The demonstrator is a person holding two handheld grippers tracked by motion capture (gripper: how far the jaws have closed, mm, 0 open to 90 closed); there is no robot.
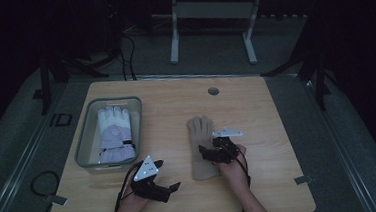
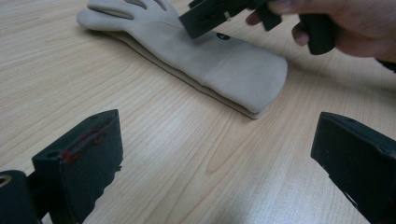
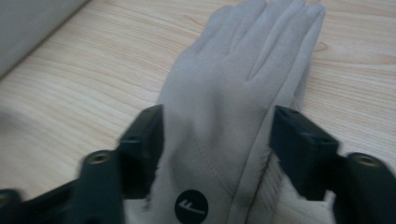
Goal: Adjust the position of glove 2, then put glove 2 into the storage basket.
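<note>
A beige glove lies flat on the wooden table, fingers pointing away from me. My right gripper hovers low over its palm. In the right gripper view the gripper stands open, its two jaws straddling the beige glove just above a round black logo. My left gripper rests near the table's front edge, left of the glove's cuff. Its jaws are wide apart over bare wood, facing the beige glove and the right gripper above it.
A grey plastic tray at the left of the table holds a white and lilac glove. A round cable hole sits near the far edge. Beyond the table are a white desk frame and dark floor.
</note>
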